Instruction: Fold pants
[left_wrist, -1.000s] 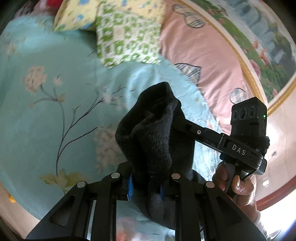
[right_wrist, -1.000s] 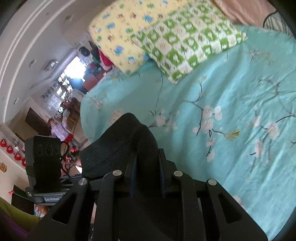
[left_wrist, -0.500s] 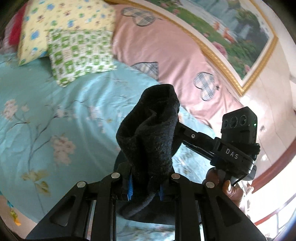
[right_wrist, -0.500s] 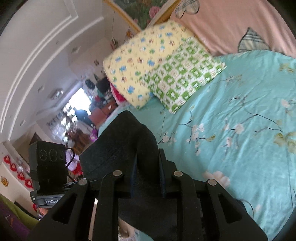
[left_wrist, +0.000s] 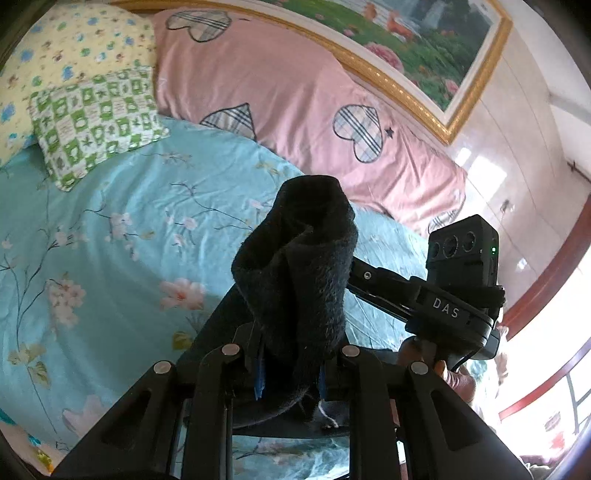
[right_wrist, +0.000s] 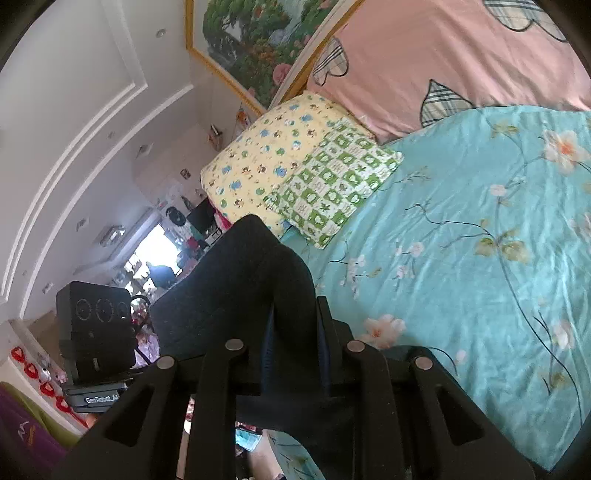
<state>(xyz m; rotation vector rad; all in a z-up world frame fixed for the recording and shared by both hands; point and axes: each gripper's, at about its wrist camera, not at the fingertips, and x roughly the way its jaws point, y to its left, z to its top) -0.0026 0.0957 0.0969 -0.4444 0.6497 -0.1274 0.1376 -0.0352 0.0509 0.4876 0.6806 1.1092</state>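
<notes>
The black fleecy pants (left_wrist: 295, 273) are bunched up between both grippers, lifted above the turquoise flowered bedsheet (left_wrist: 122, 229). My left gripper (left_wrist: 290, 373) is shut on a thick fold of the pants, which stands up over the fingers and hides the tips. In the left wrist view the right gripper's body (left_wrist: 458, 295) reaches into the same bundle from the right, a hand below it. My right gripper (right_wrist: 293, 332) is shut on the pants (right_wrist: 240, 291) too; the cloth covers its fingertips. The left gripper's camera block (right_wrist: 96, 325) shows at the left of that view.
A green checked pillow (left_wrist: 92, 122) and a yellow patterned pillow (left_wrist: 62, 55) lie at the head of the bed. A pink quilt with plaid hearts (left_wrist: 303, 96) runs along the wall under a gold-framed picture (left_wrist: 413, 40). Room furniture (right_wrist: 159, 258) lies beyond the bed's far side.
Both grippers have moved across the bed toward the pink quilt and risen a little, carrying the pants. Both views have rolled, so the pillows have shifted left and the framed picture is in sight.
</notes>
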